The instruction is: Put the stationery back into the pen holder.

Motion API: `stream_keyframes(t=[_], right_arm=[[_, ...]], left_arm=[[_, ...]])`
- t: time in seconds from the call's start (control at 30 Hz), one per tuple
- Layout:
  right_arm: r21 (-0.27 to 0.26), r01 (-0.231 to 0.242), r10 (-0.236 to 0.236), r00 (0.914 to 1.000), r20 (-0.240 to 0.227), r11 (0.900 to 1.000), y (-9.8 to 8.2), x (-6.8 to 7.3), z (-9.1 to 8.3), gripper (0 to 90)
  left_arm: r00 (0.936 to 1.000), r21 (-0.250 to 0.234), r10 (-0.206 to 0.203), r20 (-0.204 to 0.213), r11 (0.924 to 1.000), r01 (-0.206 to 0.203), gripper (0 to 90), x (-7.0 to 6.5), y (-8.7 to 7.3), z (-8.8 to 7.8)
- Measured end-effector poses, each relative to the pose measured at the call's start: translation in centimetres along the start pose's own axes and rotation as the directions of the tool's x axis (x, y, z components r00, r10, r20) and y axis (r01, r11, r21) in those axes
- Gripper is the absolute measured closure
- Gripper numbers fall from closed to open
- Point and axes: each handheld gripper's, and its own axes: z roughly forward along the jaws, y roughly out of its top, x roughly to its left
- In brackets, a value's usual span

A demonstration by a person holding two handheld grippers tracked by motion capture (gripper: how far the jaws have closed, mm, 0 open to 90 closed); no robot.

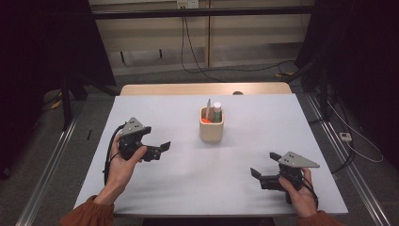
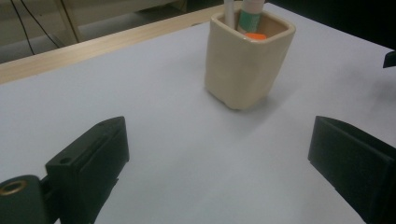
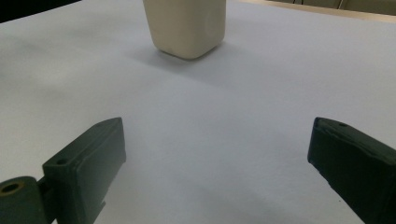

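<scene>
A cream square cup (image 1: 211, 127) stands near the middle of the white table (image 1: 179, 179). It holds a white stick (image 1: 207, 108), a green-and-white tube (image 1: 217, 111) and something orange (image 1: 206, 120). My left gripper (image 1: 159, 149) hovers left of the cup, open, with nothing between its jaws. In the left gripper view the cup (image 2: 246, 60) stands ahead and to the right. My right gripper (image 1: 264, 165) sits low near the table's front right, open and empty. The right gripper view has the cup's base (image 3: 185, 28) ahead at the top.
A wooden strip (image 1: 202, 88) runs along the table's far edge. Cables (image 1: 197, 61) trail over the floor beyond it. Metal rails (image 1: 51, 155) flank the table on both sides. Bare white surface lies between the two grippers.
</scene>
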Motion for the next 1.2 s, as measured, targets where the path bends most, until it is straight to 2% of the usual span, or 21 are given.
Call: stream_keyframes(t=[0.13, 0.37, 0.47, 0.6, 0.77, 0.9, 1.2], right_arm=[[0.002, -0.001, 0.001, 1.0000, 0.000, 1.000, 0.0, 0.0, 0.0, 4.1], [0.000, -0.001, 0.001, 1.0000, 0.000, 1.000, 0.0, 0.0, 0.0, 4.1], [0.002, -0.001, 0.001, 1.0000, 0.001, 1.000, 0.0, 0.0, 0.0, 4.2], [0.001, -0.002, 0.002, 1.0000, 0.001, 1.000, 0.0, 0.1, 0.0, 4.2], [0.001, -0.002, 0.002, 1.0000, 0.002, 1.000, 0.0, 0.1, 0.1, 4.2], [0.002, -0.001, 0.001, 1.0000, 0.001, 1.000, 0.0, 0.1, 0.1, 4.2], [0.003, 0.000, 0.000, 1.0000, 0.001, 1.000, 0.0, 0.1, 0.1, 4.2]], left_arm=[[1.0000, 0.000, 0.006, -0.002, 1.0000, -0.006, 5.0, -0.1, -0.6, -0.6], [0.9983, -0.007, 0.034, -0.047, 0.9994, -0.034, 5.6, -0.6, -1.7, -1.9], [0.9987, -0.012, 0.025, -0.045, 0.9996, -0.025, 5.6, -0.7, -2.3, -2.4], [0.9976, 0.001, 0.044, -0.054, 0.9990, -0.044, 5.6, -1.1, -3.0, -2.9], [0.9984, -0.005, 0.029, -0.048, 0.9995, -0.030, 5.6, -1.5, -4.1, -3.1], [0.9978, -0.018, 0.010, -0.065, 0.9998, -0.011, 5.6, -1.6, -4.8, -3.4], [0.9961, 0.005, -0.010, -0.087, 0.9999, 0.010, 5.6, -1.8, -6.7, -3.6]])
